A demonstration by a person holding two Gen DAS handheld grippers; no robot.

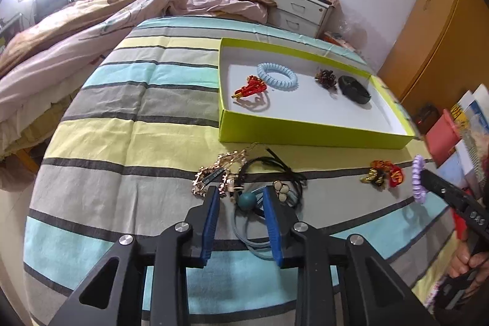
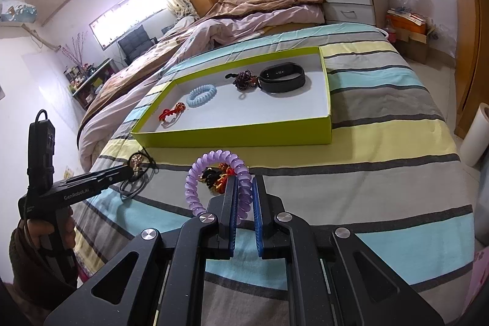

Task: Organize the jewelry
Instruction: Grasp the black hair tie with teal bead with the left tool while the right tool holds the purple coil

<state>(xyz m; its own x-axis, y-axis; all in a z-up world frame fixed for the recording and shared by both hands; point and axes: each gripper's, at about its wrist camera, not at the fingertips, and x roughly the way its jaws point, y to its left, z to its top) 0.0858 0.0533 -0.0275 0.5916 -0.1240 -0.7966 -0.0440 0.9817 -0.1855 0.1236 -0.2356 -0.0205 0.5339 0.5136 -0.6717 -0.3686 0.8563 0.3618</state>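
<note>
Left wrist view: the left hand-held gripper (image 1: 241, 197) hangs over a tangle of jewelry (image 1: 244, 182) on the striped bed cover (image 1: 122, 112), its blue pads apart on either side of a teal bead (image 1: 245, 200) without pressing it. Beyond lies the green tray (image 1: 305, 133) holding a blue coil hair tie (image 1: 277, 76).

Right wrist view: the right hand-held gripper (image 2: 244, 197) is clamped on a purple coil hair tie (image 2: 195, 182), held above the bed near the tray's front wall.
</note>
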